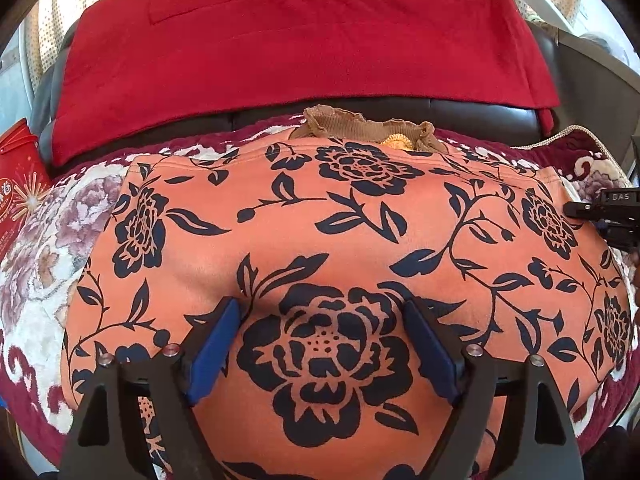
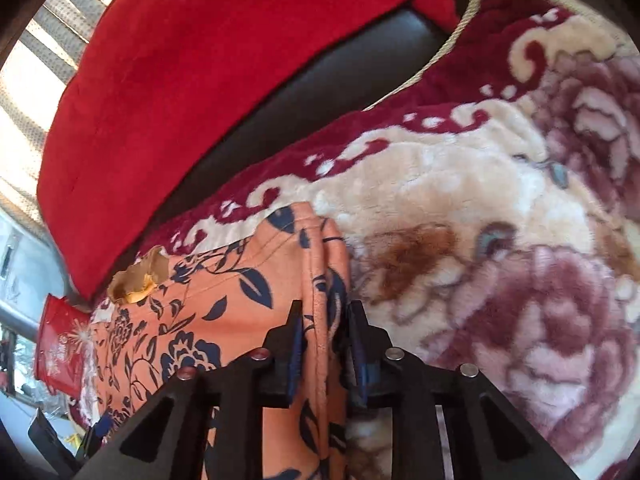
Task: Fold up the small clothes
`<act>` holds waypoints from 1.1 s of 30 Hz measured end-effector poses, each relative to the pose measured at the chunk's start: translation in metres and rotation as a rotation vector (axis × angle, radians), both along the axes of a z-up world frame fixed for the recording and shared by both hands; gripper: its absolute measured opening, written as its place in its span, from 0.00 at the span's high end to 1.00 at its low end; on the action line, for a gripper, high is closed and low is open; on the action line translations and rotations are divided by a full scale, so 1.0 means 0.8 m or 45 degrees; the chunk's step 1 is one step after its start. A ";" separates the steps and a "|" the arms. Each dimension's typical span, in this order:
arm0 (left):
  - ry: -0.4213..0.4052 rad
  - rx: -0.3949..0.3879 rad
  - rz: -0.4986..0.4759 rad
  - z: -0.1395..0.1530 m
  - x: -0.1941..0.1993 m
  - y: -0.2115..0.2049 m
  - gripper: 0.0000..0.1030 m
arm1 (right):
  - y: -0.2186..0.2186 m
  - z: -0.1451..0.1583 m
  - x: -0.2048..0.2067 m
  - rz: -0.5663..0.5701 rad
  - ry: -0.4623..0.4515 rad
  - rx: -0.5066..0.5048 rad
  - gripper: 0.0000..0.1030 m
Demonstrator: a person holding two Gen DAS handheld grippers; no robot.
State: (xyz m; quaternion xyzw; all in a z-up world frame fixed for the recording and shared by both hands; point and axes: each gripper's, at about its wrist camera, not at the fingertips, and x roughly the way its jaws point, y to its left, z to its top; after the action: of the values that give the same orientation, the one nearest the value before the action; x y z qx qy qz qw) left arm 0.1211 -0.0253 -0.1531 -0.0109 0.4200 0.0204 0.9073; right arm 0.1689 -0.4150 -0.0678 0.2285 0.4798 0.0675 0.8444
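While the orange floral garment (image 1: 320, 216) lay flat on the plush blanket (image 2: 460, 184), our left gripper (image 1: 322, 356) hovered wide open, holding nothing, and our right gripper (image 2: 322, 320) pinched its right edge, likely to fold it over.

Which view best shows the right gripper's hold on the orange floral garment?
Right wrist: the right gripper straddles the orange floral garment's layered edge. Left wrist shows only its black tip at the garment's right side.
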 end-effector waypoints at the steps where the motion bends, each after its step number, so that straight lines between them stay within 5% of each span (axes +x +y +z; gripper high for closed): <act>1: 0.000 -0.001 0.001 0.000 0.000 0.000 0.17 | 0.000 0.009 -0.006 -0.006 -0.021 -0.035 0.77; 7: 0.003 -0.007 0.001 0.000 0.000 0.001 0.17 | 0.015 0.056 -0.033 0.035 -0.141 -0.035 0.75; 10: 0.003 -0.006 0.003 0.000 0.000 0.000 0.17 | 0.028 0.028 -0.017 0.103 -0.053 -0.017 0.75; 12: 0.003 -0.006 0.003 0.000 0.000 0.000 0.17 | 0.014 -0.006 -0.006 0.076 0.061 0.029 0.89; 14: 0.005 -0.007 0.002 0.000 0.000 0.000 0.17 | 0.005 0.005 -0.013 0.026 0.022 0.000 0.98; 18: 0.002 -0.006 0.004 -0.001 0.001 0.000 0.17 | -0.007 0.030 -0.037 -0.045 -0.078 -0.036 0.91; 19: -0.001 -0.004 0.007 -0.001 0.000 -0.001 0.17 | -0.011 0.031 -0.041 -0.063 -0.077 -0.037 0.87; 22: -0.003 -0.005 0.008 -0.001 -0.001 -0.001 0.17 | -0.021 0.026 -0.043 -0.055 -0.064 0.069 0.31; 25: -0.003 -0.003 0.006 0.000 -0.001 0.000 0.17 | -0.011 0.023 -0.036 -0.009 -0.087 0.084 0.23; 28: -0.003 0.001 0.008 0.000 -0.001 0.000 0.17 | 0.002 0.005 -0.011 0.056 -0.020 0.083 0.26; 29: -0.004 0.003 0.008 0.000 -0.001 0.000 0.17 | 0.006 -0.003 -0.003 0.066 0.006 0.076 0.40; 30: -0.003 0.003 0.006 0.000 -0.001 0.000 0.17 | 0.009 -0.006 0.005 0.076 0.018 0.069 0.79; 33: -0.001 -0.004 -0.005 -0.001 -0.001 0.002 0.17 | 0.022 0.021 -0.001 0.096 -0.085 -0.008 0.88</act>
State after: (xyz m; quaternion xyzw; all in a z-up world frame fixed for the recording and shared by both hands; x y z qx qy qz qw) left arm 0.1203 -0.0241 -0.1536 -0.0115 0.4196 0.0178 0.9075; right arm 0.1683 -0.3978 -0.0514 0.2051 0.4600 0.1052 0.8575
